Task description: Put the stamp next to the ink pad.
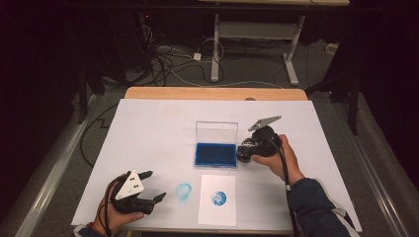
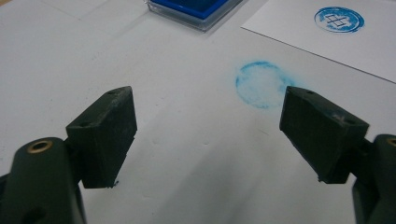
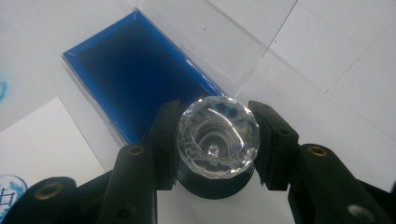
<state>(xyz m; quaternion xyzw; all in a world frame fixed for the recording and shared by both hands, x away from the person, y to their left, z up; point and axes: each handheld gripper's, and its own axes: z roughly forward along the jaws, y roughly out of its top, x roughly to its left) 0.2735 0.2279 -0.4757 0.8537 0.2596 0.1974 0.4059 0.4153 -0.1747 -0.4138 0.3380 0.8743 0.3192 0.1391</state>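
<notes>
Clear faceted-knob stamp [image 3: 218, 137], pinched in the right claw [image 3: 219, 140], hangs beside the open blue ink pad [image 3: 140, 77]; next: lower squarely onto ink. Left claw [image 2: 210, 135] rests spread.

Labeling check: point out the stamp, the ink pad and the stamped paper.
stamp [image 3: 218, 135], right gripper view, faceted clear knob.
ink pad [image 1: 216, 153], high view, blue pad surface.
stamped paper [image 1: 217, 213], high view, blank lower part.

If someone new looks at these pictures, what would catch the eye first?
Probably the deep blue ink pad in its clear open case at the table's middle. Beside it, the right gripper clamps a faceted clear-handled stamp. Nearer the person, a round blue print marks a white sheet.
</notes>
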